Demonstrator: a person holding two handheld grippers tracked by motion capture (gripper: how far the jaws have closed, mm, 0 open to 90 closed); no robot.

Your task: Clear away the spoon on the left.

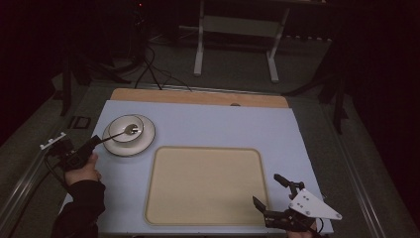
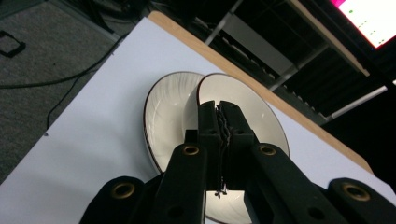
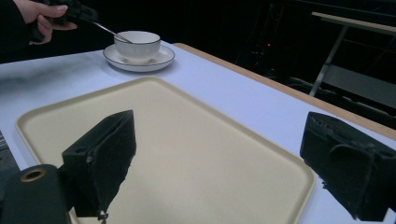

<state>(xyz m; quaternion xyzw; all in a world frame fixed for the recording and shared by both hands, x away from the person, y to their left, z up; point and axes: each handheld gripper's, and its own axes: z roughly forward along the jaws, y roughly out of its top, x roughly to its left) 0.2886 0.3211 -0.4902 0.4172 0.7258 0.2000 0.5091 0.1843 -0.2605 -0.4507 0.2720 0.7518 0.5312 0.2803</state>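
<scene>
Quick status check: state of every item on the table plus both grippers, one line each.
left gripper: shut on spoon handle
spoon: tilted, its head in the bowl, handle over the rim
bowl: upright on the saucer
saucer: flat on the table, under the bowl
tray: flat, nothing on it
right gripper: open, holding nothing, near the tray's corner

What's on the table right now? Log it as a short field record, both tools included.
surface: pale blue table top
bowl: white, dark-rimmed bowl standing on saucer
saucer: white saucer, far left of table
spoon: metal spoon, its bowl end lying in the bowl
tray: beige tray, centre front, nothing on it
left tool: left tool shut on the spoon's handle
right tool: right tool open, holding nothing, at the tray's right front corner
</scene>
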